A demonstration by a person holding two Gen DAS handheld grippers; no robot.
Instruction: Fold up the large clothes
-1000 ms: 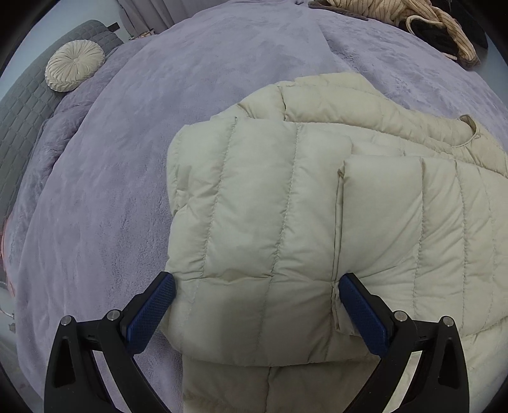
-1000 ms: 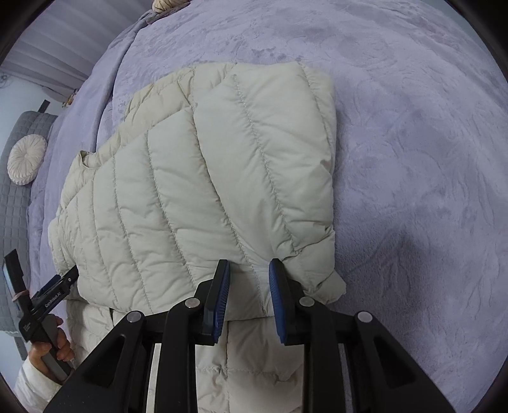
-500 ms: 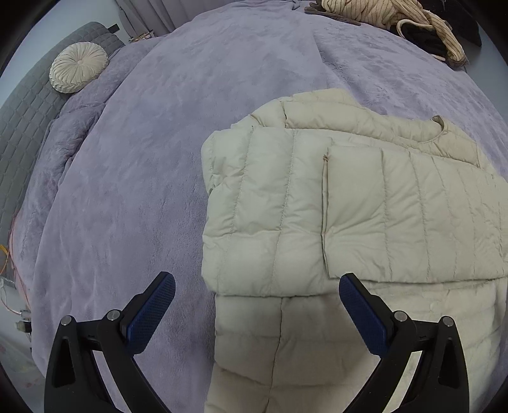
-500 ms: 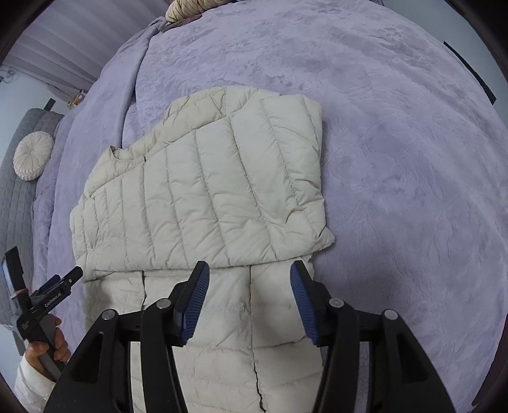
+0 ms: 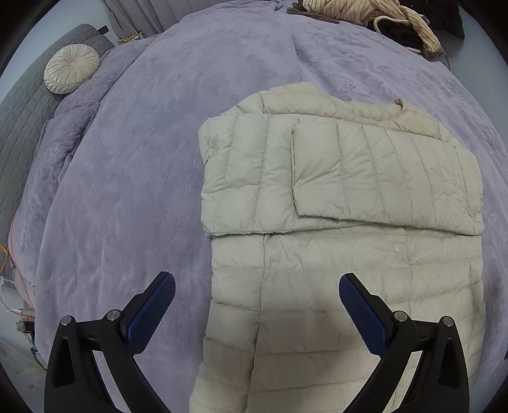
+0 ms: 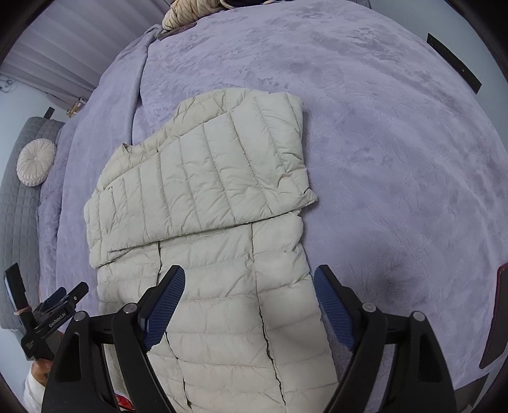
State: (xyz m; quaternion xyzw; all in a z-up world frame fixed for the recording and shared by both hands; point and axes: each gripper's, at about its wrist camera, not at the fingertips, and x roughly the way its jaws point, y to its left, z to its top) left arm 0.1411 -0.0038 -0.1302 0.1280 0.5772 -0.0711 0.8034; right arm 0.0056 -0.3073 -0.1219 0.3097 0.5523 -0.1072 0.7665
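Note:
A cream quilted puffer jacket [image 5: 333, 254] lies flat on a lavender blanket [image 5: 143, 159], with both sleeves folded across its chest. It also shows in the right wrist view [image 6: 206, 254]. My left gripper [image 5: 257, 311] is open and empty, held above the jacket's lower left part. My right gripper [image 6: 247, 305] is open and empty above the jacket's lower right part. The left gripper also shows at the left edge of the right wrist view [image 6: 60, 298].
A round cream cushion [image 5: 71, 73] lies on a grey quilted headboard [image 5: 25, 127] at the far left. A pile of striped and dark clothes [image 5: 381, 19] lies at the bed's far edge. Bare blanket [image 6: 397, 159] spreads to the right of the jacket.
My right gripper opened and let go of the folded sleeve. Both grippers pulled back and up from the jacket, so more of it shows now.

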